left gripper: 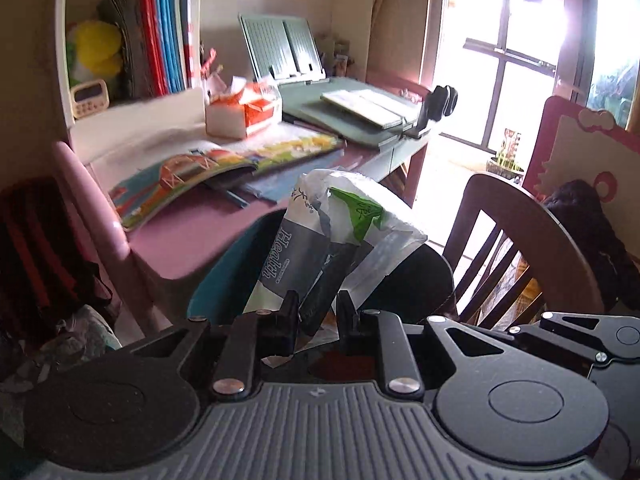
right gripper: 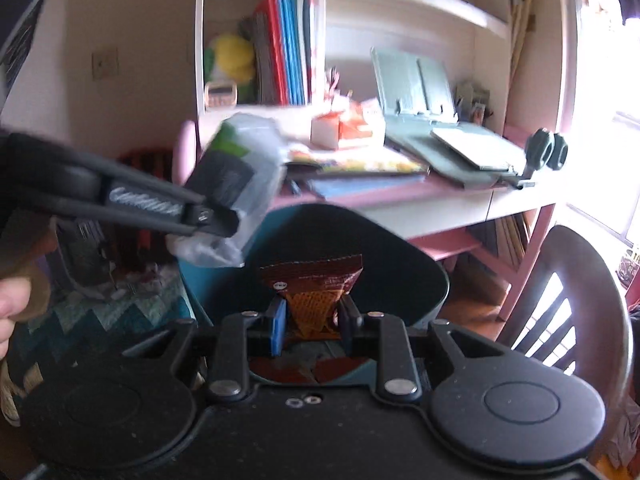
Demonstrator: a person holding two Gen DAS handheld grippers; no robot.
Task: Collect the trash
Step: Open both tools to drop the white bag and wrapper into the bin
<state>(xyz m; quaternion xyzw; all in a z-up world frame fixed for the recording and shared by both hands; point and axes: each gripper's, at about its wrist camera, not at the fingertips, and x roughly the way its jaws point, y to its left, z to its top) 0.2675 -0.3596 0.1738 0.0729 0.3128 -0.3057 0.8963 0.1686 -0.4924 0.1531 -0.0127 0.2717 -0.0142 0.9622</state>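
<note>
My left gripper [left gripper: 318, 310] is shut on a crumpled grey, white and green plastic wrapper [left gripper: 320, 236] and holds it over the near rim of a teal trash bin [left gripper: 218, 280]. In the right wrist view the left gripper [right gripper: 224, 220] comes in from the left with the same wrapper [right gripper: 236, 160], above the bin's left rim [right gripper: 192, 276]. My right gripper [right gripper: 312, 316] is shut on a brown and orange snack wrapper [right gripper: 316, 284] and holds it over the bin's dark opening.
A pink desk [right gripper: 420, 200] behind the bin carries a picture book [left gripper: 224, 168], a tissue box [left gripper: 244, 110] and a green book stand [left gripper: 288, 50]. A dark wooden chair [right gripper: 572, 292] stands at the right. A patterned blanket [right gripper: 120, 312] lies at the left.
</note>
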